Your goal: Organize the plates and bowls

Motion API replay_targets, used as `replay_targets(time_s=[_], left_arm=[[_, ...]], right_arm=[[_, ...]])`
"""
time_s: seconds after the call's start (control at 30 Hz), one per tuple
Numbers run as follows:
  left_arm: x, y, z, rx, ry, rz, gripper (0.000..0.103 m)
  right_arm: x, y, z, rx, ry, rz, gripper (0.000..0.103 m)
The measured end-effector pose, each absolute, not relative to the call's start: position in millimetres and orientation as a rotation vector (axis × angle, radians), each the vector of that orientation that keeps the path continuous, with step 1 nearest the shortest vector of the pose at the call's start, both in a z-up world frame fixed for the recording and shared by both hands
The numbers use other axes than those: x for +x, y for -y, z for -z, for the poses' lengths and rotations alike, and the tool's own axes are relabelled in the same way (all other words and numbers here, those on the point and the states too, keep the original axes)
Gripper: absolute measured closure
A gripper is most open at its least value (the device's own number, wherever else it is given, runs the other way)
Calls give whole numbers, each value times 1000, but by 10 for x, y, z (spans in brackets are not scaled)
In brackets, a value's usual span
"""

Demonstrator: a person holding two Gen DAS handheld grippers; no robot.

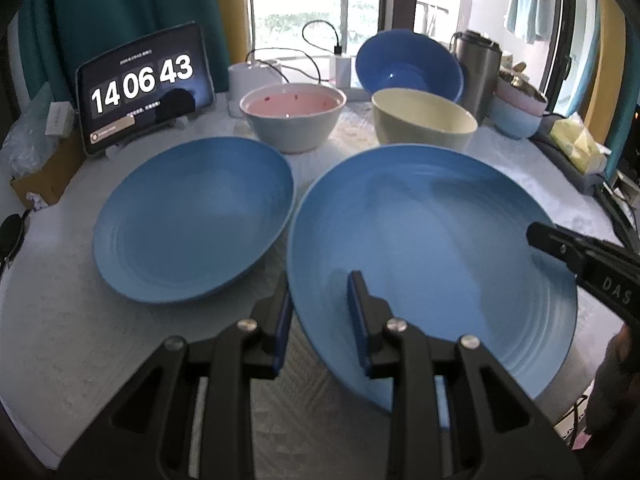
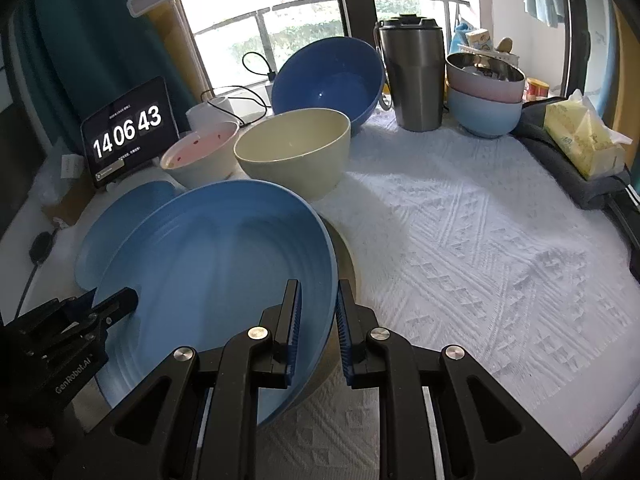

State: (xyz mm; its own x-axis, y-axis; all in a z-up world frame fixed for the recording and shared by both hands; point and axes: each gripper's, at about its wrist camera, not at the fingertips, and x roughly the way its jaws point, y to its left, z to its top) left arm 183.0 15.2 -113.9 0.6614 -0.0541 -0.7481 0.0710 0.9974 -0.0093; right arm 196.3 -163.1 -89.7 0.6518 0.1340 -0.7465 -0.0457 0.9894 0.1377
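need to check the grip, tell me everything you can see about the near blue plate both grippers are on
The near blue plate is wide, shallow, matte, with concentric ridges. It looks tilted, raised off the white cloth. The left gripper clamps its near-left rim, the right gripper the opposite rim. Another blue plate lies beside it.

- Big blue plate (image 1: 432, 248): smooth, ridged rings, soft satin sheen.
- Tablecloth (image 2: 480, 248): white cloth, rough woven diamond texture.
- Mug (image 2: 416, 76): brushed metal, black plastic lid.
- Cream bowl (image 2: 296, 152): matt.
- Gripper arms: matt black plastic w/ shiny metal pins; pads (image 2: 294, 332) ribbed blue.
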Motion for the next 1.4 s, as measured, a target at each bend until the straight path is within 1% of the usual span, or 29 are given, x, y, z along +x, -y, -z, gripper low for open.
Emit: replay_targets(time_s=[0.13, 0.3, 0.37, 0.43, 0.53, 0.67, 0.87, 1.1, 1.4], left_arm=[[1887, -113, 1184, 35, -868, 74, 73], [1901, -113, 1162, 35, -853, 74, 71], [1904, -135, 1152, 23, -849, 71, 68], [1905, -164, 1149, 11, -850, 66, 63], [1887, -205, 1134, -3, -843, 60, 61], [1848, -269, 1101, -19, -829, 51, 61], [1790, -413, 1016, -53, -790, 30, 60], [1726, -589, 946, -84, -754, 15, 60], [1639, -879, 905, -112, -716, -17, 60]], right_arm=[[2019, 1656, 932, 112, -862, -89, 84], [2095, 1696, 963, 117, -873, -53, 84], [2111, 1718, 963, 127, -874, -49, 84], [2114, 1724, 968, 124, -874, -45, 84], [2115, 1693, 973, 108, -876, -41, 81], [2104, 1673, 970, 105, -880, -42, 75], [2043, 1639, 883, 93, -843, -33, 71], [1967, 1436, 712, 35, -781, -49, 68], [1965, 1103, 693, -10, -790, -87, 67]])
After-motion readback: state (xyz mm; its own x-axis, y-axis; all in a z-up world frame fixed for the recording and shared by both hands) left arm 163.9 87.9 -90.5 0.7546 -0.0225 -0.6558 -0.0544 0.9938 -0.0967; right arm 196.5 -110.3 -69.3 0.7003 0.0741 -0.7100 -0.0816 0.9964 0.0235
